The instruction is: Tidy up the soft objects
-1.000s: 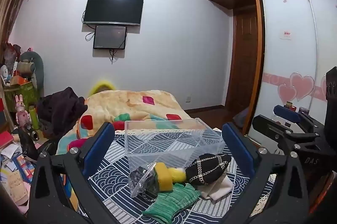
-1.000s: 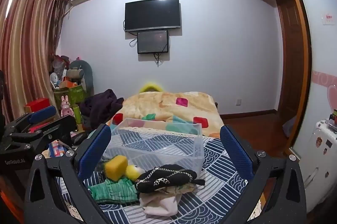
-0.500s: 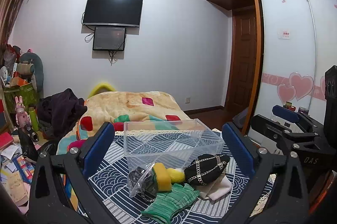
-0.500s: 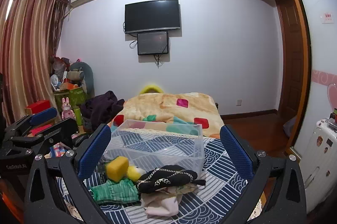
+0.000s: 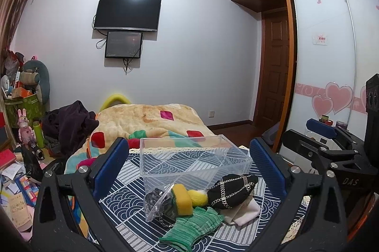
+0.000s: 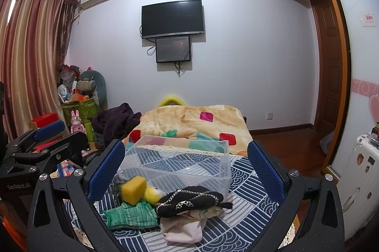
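Both views are evenly lit by soft indoor light from above, out of frame, with a cool violet cast on the back wall (image 5: 201,57). Shadows are faint and short under the soft things between the jaws. The clear plastic bin (image 5: 189,157) ahead of the jaws shows mild sheen on its rims; the wall-mounted television (image 6: 173,18) carries only a dull reflection. Fisheye distortion bows the wardrobe door (image 5: 322,62) and the curtains (image 6: 30,57), and black vignetting fills the corners. Focus is sharp in the centre, softening slightly towards the edges.
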### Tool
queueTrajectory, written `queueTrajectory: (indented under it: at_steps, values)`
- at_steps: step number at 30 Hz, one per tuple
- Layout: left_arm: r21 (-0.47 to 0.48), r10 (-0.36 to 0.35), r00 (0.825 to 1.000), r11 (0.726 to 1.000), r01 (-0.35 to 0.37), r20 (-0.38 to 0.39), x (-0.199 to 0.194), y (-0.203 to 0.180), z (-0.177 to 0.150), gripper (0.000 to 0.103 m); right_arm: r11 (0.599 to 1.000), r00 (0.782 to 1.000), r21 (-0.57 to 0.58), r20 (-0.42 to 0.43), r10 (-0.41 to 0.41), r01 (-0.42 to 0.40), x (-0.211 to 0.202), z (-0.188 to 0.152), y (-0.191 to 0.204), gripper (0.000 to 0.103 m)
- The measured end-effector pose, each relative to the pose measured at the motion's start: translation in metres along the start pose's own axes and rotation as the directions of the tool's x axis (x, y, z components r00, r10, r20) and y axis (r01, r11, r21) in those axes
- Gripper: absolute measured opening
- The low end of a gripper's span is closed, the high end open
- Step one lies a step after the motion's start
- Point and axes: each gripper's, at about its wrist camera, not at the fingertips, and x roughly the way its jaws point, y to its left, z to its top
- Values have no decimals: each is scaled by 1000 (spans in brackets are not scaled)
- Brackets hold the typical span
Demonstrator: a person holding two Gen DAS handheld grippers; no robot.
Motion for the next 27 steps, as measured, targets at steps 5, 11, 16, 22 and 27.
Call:
queueTrajectory:
  at_steps: [5, 11, 16, 22, 27]
  values:
    - [0, -1, 1000, 1000, 1, 0, 0, 0, 0, 103, 1000, 1000, -1, 3, 5, -5, -1, 1, 2, 103]
    - [6, -4, 1000, 1000, 4, 0, -1, -1, 0, 103, 1000, 1000, -2, 3, 4, -4, -1, 1, 2, 103]
    - [5, -5, 1000, 1000, 5, 0, -1, -2, 0, 103, 1000, 1000, -1, 3, 5, -5, -1, 0, 2, 103]
    - [5, -4, 1000, 1000, 4, 0, -1, -2, 0, 103, 1000, 1000, -4, 5, 7, -7, 0, 1, 3, 103]
    - [3, -9, 1000, 1000, 9, -1, -2, -3, 0, 103, 1000, 1000, -4, 6, 7, -7, 0, 1, 2, 103]
